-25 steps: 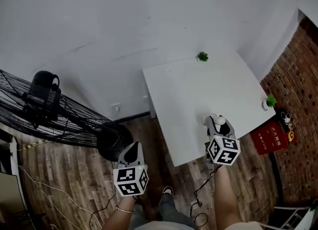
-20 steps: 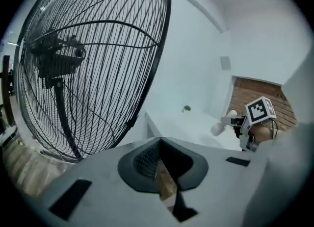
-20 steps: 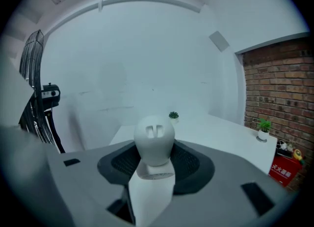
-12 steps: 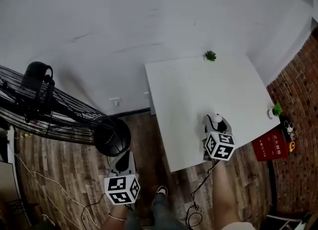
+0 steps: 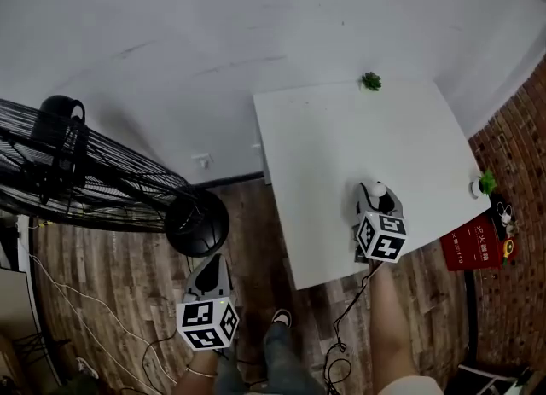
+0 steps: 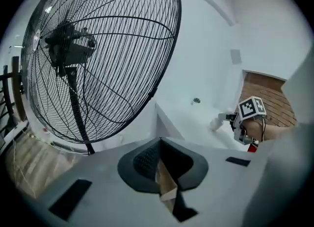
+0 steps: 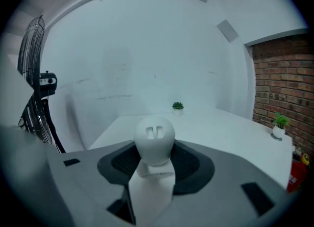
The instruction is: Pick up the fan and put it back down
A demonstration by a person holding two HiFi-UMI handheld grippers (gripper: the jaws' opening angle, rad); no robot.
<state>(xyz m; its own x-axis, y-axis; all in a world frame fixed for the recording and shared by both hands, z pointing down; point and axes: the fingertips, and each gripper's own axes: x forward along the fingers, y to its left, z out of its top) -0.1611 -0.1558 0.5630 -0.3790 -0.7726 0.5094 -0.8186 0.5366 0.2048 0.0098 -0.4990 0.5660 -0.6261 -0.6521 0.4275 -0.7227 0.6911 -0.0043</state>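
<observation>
A big black floor fan (image 5: 81,176) with a wire cage stands on the wood floor at the left, on a round base (image 5: 196,223). My left gripper (image 5: 213,261) hangs just short of that base, shut with nothing in it; in the left gripper view (image 6: 159,145) it faces the fan cage (image 6: 98,49). My right gripper (image 5: 376,190) is over the white table (image 5: 333,146) near its front edge, shut on a small white object (image 7: 155,138) with a rounded head and two slots. Whether that object touches the table is not visible.
Small potted plants stand at the table's far edge (image 5: 370,81) and right corner (image 5: 486,183). A red box (image 5: 476,244) sits by the brick wall (image 5: 520,120). Cables (image 5: 94,325) trail over the floor. The person's shoe (image 5: 280,323) is below, between the arms.
My left gripper has drawn back towards the person and a little left, away from the fan base. The right gripper stays over the table with the white object.
</observation>
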